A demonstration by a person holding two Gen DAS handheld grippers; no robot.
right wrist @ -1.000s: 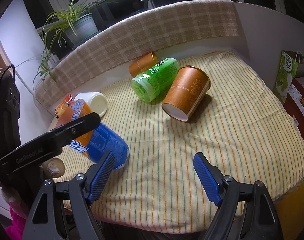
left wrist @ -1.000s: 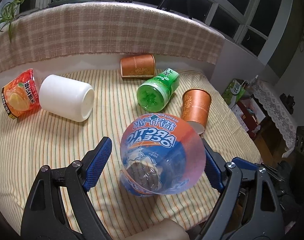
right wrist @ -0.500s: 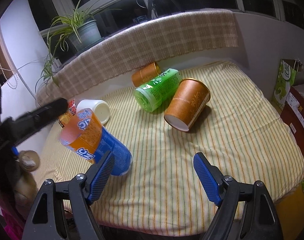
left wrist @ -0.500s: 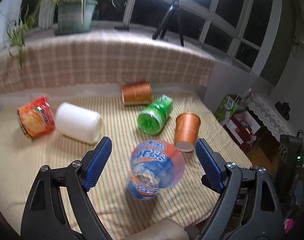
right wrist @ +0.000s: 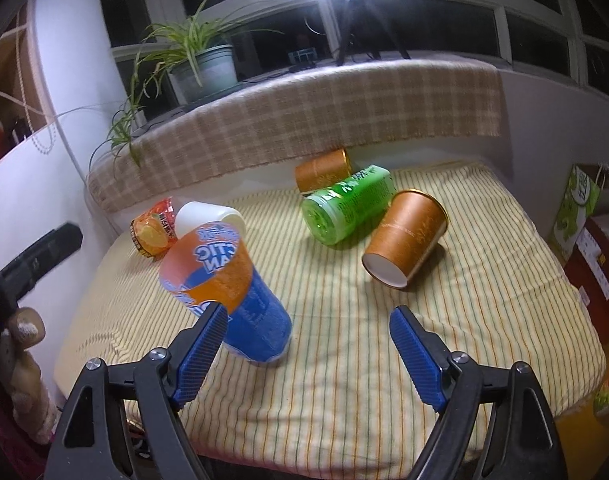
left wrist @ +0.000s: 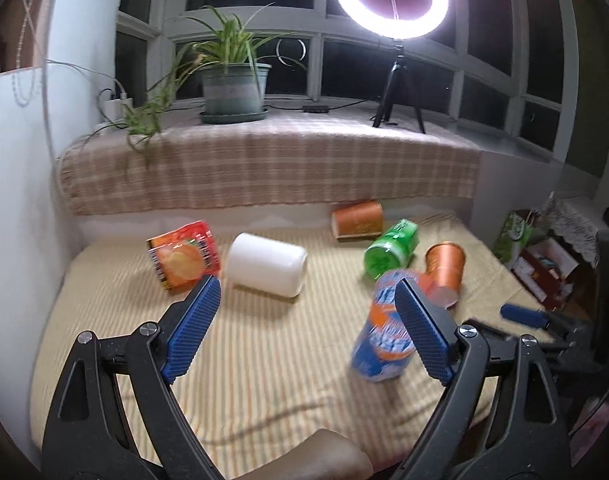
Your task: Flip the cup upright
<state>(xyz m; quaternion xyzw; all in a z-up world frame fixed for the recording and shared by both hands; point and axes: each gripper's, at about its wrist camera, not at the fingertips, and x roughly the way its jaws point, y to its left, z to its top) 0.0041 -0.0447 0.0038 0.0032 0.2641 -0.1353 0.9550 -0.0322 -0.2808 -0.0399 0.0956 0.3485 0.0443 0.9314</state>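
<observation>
The blue-and-orange cup (right wrist: 224,296) stands mouth-up near the bed's (right wrist: 484,280) front edge, so both grippers (left wrist: 304,328) (right wrist: 308,352) hang spread and empty.

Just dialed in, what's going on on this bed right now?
The blue and orange cup stands mouth up on the striped bedcover, slightly tilted. Both grippers are open and hold nothing: the left gripper is off to the cup's left, the right gripper is just in front of it. The other cups, among them the white cup and the green cup, lie on their sides.
</observation>
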